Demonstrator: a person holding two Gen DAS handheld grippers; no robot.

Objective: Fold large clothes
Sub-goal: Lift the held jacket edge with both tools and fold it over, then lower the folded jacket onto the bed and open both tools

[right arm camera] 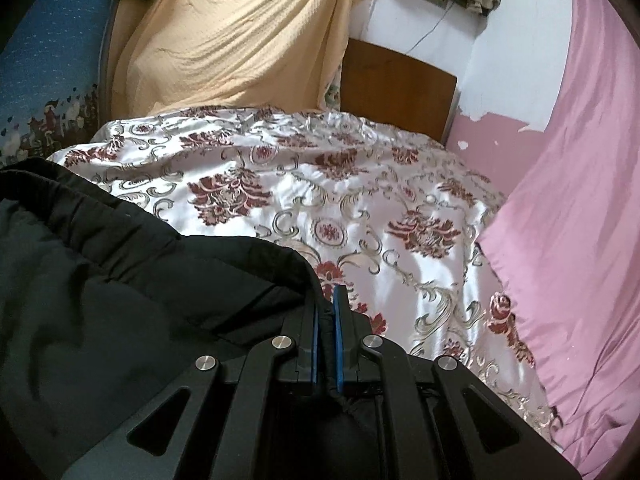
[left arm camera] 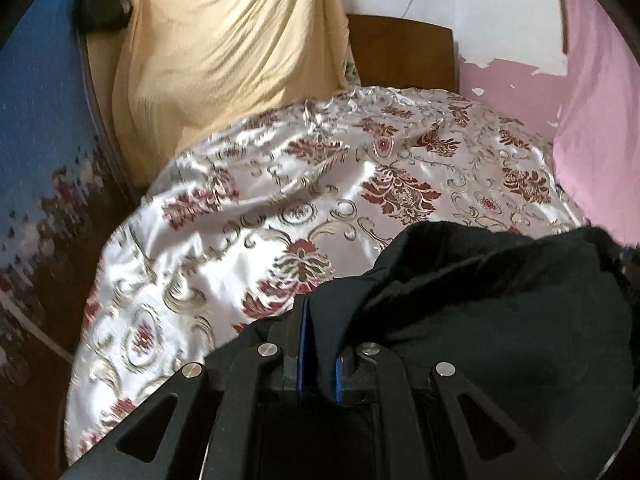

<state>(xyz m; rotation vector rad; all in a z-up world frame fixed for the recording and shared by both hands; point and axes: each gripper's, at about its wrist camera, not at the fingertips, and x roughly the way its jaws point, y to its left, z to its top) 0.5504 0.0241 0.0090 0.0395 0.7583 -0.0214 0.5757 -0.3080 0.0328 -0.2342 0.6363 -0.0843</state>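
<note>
A large black padded jacket [left arm camera: 500,312] hangs between my two grippers above a bed with a white satin cover with red flowers [left arm camera: 248,216]. My left gripper [left arm camera: 320,320] is shut on the jacket's left edge; the cloth runs between its blue pads and drapes to the right. In the right wrist view the jacket [right arm camera: 120,300] fills the lower left, and my right gripper [right arm camera: 326,308] is shut on its right edge. The bed cover [right arm camera: 340,200] lies beyond it.
A yellow cloth [left arm camera: 224,52] hangs at the head of the bed beside a wooden headboard [left arm camera: 400,48]. A pink sheet [right arm camera: 580,220] hangs along the right side. A blue patterned fabric [left arm camera: 36,140] is on the left. A dark bag [left arm camera: 102,4] sits top left.
</note>
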